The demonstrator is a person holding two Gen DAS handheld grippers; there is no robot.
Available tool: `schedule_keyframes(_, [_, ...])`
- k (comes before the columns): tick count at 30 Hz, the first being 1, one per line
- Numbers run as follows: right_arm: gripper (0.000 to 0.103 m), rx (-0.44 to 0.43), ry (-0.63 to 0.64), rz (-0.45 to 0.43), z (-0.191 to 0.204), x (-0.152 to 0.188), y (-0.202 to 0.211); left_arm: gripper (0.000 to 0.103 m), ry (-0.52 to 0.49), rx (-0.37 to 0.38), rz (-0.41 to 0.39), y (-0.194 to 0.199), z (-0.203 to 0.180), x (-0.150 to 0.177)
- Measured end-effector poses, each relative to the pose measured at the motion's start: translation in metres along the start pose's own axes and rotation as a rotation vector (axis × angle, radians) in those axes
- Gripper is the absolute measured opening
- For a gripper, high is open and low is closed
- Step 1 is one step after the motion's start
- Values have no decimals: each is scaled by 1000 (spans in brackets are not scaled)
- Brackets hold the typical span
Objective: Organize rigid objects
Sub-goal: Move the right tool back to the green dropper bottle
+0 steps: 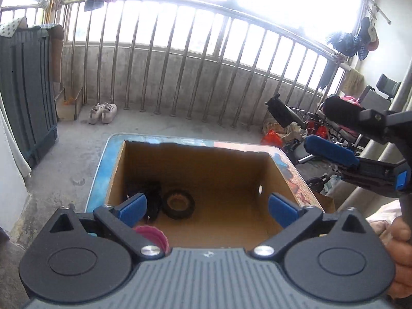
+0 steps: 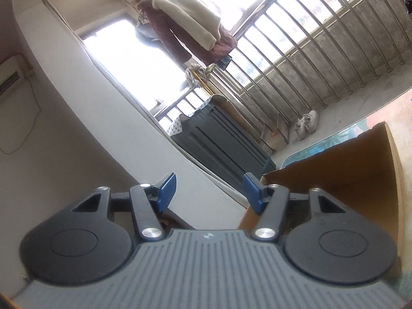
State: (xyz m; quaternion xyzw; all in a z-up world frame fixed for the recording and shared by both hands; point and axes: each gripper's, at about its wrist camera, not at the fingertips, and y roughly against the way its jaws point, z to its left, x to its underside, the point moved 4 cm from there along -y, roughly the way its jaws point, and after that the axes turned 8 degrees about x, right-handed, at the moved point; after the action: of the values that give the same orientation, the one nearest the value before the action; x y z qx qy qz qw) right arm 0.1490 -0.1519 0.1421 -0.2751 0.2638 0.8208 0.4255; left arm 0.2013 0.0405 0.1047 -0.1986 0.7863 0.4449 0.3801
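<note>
An open cardboard box (image 1: 267, 172) stands on a blue table (image 1: 101, 170). Inside lie a black tape roll (image 1: 179, 204), a dark coiled object (image 1: 152, 193) and a pink round object (image 1: 152, 235) at the near left. My left gripper (image 1: 207, 209) is open and empty above the box's near edge. My right gripper (image 2: 208, 190) is open and empty, tilted upward beside the box's wall (image 2: 334, 170). It also shows at the right of the left wrist view (image 1: 332, 134), above the box's right side.
A metal railing (image 1: 180, 64) closes the balcony behind the table. A dark cabinet (image 1: 25, 90) stands at the left, white shoes (image 1: 102, 112) on the floor, a wheelchair and clutter (image 1: 303, 131) at the right. Clothes (image 2: 190, 20) hang overhead.
</note>
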Motion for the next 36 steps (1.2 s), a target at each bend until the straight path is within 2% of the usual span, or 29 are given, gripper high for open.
schedule_keyframes(2, [60,-7,6,-18,7,16,16,102,9,23,25,10,3,17])
schedule_keyframes(6, [68,46,54,-39,18,53,42,102,2,72,55,23,12,44])
schedule_keyframes(7, [71,72,75,-43,20,61,49,102,11,79,59,26,16,50])
schedule_keyframes(12, [74,270,230,-27,19,105,73,102,33,112,82,24,27,78])
schedule_keyframes(15, [74,361,253,5,9,130,82,102,5,119,106,21,27,92])
schedule_keyframes(20, [74,477,252,32,-9,159,85,103,-13,193,148,12,22,111])
schedule_keyframes(24, [74,506,229,44,-24,162,76,103,-27,240,184,3,17,117])
schedule_keyframes(28, [74,496,220,43,-30,150,62,103,-39,247,163,-2,12,118])
schedule_keyframes(30, [74,482,218,52,-35,146,54,103,-88,220,149,-5,3,120])
schedule_keyframes(36, [74,447,230,101,-38,139,25,102,-324,107,132,-21,-24,132])
